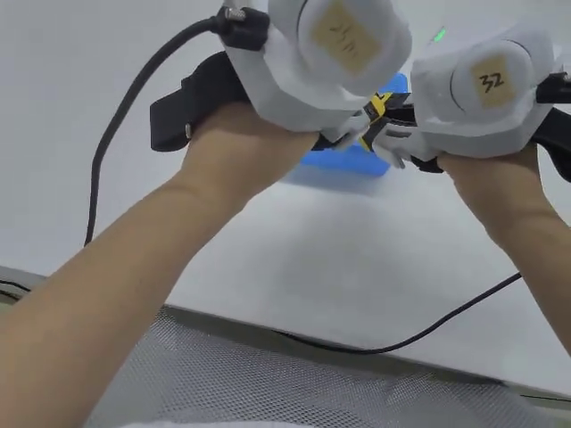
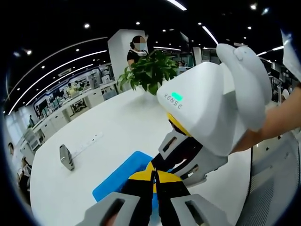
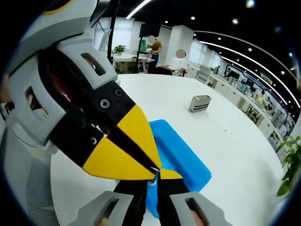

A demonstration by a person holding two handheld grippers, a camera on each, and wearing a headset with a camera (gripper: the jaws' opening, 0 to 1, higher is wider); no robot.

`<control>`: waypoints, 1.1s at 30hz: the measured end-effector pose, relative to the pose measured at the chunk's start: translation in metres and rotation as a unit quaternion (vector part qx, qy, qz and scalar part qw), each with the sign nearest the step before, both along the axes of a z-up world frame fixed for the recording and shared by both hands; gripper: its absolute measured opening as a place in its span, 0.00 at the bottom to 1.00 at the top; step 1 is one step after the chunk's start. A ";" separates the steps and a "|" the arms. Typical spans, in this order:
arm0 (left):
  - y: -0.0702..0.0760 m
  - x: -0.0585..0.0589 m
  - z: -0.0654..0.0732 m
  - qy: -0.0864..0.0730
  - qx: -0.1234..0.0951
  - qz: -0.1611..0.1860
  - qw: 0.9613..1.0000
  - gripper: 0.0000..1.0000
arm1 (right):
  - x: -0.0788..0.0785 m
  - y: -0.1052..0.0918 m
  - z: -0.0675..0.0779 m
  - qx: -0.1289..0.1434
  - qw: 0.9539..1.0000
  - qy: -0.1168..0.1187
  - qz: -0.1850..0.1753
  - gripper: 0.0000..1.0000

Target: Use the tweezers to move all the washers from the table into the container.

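I hold both grippers close together, tip to tip, above a flat blue container [image 1: 343, 165] on the white table. My left gripper [image 1: 355, 134] is shut, its yellow-and-black tips [image 2: 154, 176] pressed together over the blue container [image 2: 115, 181]. My right gripper [image 1: 391, 147] faces it, and its white housing [image 2: 202, 108] looms at the right of the left gripper view. In the right gripper view my right gripper [image 3: 154, 183] is shut just under the left gripper's yellow point [image 3: 141, 150], above the container [image 3: 186, 157]. A tiny bluish-grey bit sits at the meeting tips, too small to identify.
Black cables [image 1: 116, 116] [image 1: 428, 330] trail across the table. The table's near edge [image 1: 268, 330] meets a grey mesh chair back [image 1: 268, 383]. A small grey device [image 2: 67, 157] [image 3: 200, 102], a power strip [image 2: 89, 141] and a potted plant [image 2: 150, 70] stand farther off.
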State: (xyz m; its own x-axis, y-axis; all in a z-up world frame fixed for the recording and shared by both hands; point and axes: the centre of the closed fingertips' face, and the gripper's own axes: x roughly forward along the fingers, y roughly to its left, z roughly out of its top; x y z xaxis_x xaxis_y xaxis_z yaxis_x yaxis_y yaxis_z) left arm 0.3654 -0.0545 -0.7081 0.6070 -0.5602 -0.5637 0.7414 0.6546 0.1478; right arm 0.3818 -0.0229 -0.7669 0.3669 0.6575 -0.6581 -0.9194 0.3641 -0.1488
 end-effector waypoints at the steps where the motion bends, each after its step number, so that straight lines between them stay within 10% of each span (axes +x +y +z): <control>1: 0.000 0.001 -0.001 0.001 0.001 -0.001 1.000 0.00 | 0.000 0.000 -0.001 -0.001 1.000 0.001 0.000 0.03; 18: 0.007 -0.007 0.008 -0.004 0.012 -0.008 1.000 0.00 | -0.009 0.003 0.012 0.011 1.000 -0.001 -0.002 0.04; 27: 0.004 -0.041 0.041 -0.037 0.030 -0.064 0.997 0.00 | -0.033 -0.002 0.048 0.055 0.998 -0.026 0.006 0.10; 33: 0.001 -0.071 0.045 -0.050 0.065 -0.137 0.987 0.00 | -0.059 -0.008 0.049 0.045 0.998 -0.028 0.028 0.13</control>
State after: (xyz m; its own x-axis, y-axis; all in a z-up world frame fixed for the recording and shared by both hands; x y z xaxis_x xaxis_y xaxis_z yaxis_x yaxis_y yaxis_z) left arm 0.2943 -0.0531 -0.6633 0.4994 -0.6373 -0.5869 0.8652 0.4023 0.2994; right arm 0.3230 -0.0309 -0.7183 0.3636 0.7333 -0.5745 -0.9294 0.3276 -0.1701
